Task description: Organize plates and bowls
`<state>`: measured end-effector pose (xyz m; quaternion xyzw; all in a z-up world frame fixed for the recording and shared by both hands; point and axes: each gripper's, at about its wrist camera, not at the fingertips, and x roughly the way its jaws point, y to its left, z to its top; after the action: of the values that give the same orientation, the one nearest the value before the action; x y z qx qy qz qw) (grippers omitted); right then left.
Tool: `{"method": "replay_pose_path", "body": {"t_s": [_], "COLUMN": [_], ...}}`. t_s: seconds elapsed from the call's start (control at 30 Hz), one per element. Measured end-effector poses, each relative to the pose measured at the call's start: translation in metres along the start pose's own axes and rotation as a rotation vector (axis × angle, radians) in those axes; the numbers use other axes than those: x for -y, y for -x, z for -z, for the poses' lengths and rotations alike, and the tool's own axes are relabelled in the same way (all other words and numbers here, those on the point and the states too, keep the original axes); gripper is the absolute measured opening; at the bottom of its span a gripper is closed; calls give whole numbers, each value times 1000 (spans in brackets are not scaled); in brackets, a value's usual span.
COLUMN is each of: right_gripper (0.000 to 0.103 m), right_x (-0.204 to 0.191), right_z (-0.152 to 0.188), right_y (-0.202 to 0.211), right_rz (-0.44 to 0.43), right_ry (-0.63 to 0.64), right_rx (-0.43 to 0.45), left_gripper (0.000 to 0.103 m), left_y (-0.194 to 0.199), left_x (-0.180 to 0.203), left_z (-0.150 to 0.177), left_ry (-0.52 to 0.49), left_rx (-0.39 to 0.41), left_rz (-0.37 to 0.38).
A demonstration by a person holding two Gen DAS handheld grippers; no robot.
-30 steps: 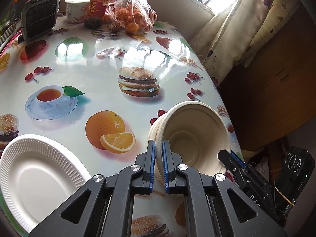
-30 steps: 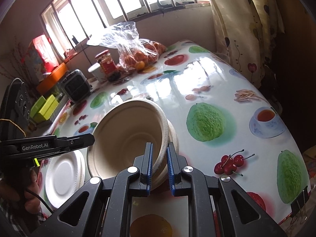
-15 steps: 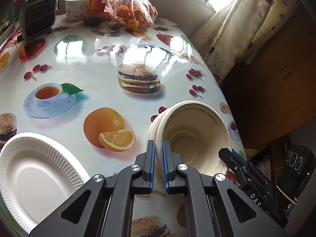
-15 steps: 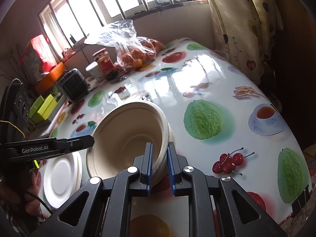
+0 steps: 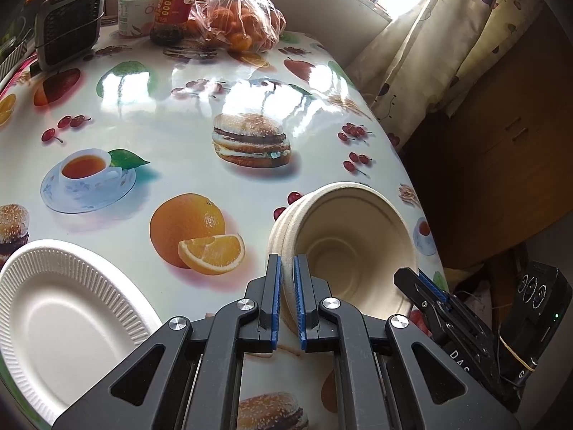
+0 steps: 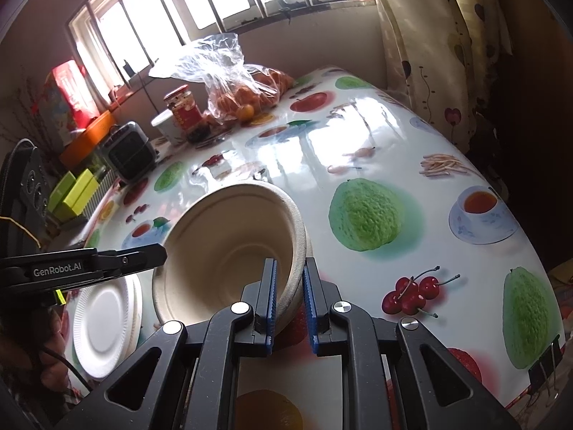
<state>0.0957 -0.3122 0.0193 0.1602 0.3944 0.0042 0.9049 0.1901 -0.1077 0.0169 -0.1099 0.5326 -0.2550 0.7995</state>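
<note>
Bowl stack [image 5: 343, 251] is up off the tablecloth [image 5: 179, 114], tipped on its side, held by both claws at once; at least two nested rims show, exact count can't be told. In the left wrist view its mouth faces you and opens toward 3 o'clock, near rim edge sitting dead centre at 12 o'clock off your left gripper [image 5: 287, 301]; in the right wrist view the same stack [image 6: 229, 247] opens toward 9 o'clock, with its wall at 12 o'clock off your right gripper [image 6: 289, 304]. So the stack lies between the two, axis running roughly L to R. Left jaws are narrow, blue pads pinching the rim edge. Right jaws are a bit wider, the inner pad looks pressed on the inside wall, the outer pad shows a sliver of gap, so that grip looks looser, can't be sure. The white plate stack [image 5: 61, 311] sits at 8 o'clock in the left view, flat on the cloth near the table's near edge; in the right view it's at 8 o'clock too [image 6: 104, 319], just below your left gripper [image 6: 157, 252]. Left is the nearer hand to the plates. Both grippers point fwd and down at the table, roughly level w/ each other. Jar, tub and bag of oranges [image 5: 243, 18] are far off at 12 o'clock, well clear. I'd guess next is levelling the stack and setting it beside the plates.
</note>
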Motion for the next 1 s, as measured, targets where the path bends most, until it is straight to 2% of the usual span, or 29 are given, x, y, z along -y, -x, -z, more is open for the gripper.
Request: {"method": "replay_pose_path", "body": {"t_s": [0.43,0.8,0.87,1.0], "right_gripper": [15,24,27,31], "right_x": [5,6,5,6], "right_z": [1,2,1,1], "right_y": [-1,-1,-1,0], "right_rz": [9,9,6,5], "right_ry": [-9,-10,-11,-13], "right_rx": [-2,-2,-2,-2], "left_gripper": [7,8,9,18], "left_y": [-1,-2,-2,-1], "left_x": [1,4,4,7], "left_z": [1,1,0,1], "left_ry": [-5,-23,-25,-58], "left_rx": [7,12,12,37], "left_rz": [-19,-40,-43,-85]}}
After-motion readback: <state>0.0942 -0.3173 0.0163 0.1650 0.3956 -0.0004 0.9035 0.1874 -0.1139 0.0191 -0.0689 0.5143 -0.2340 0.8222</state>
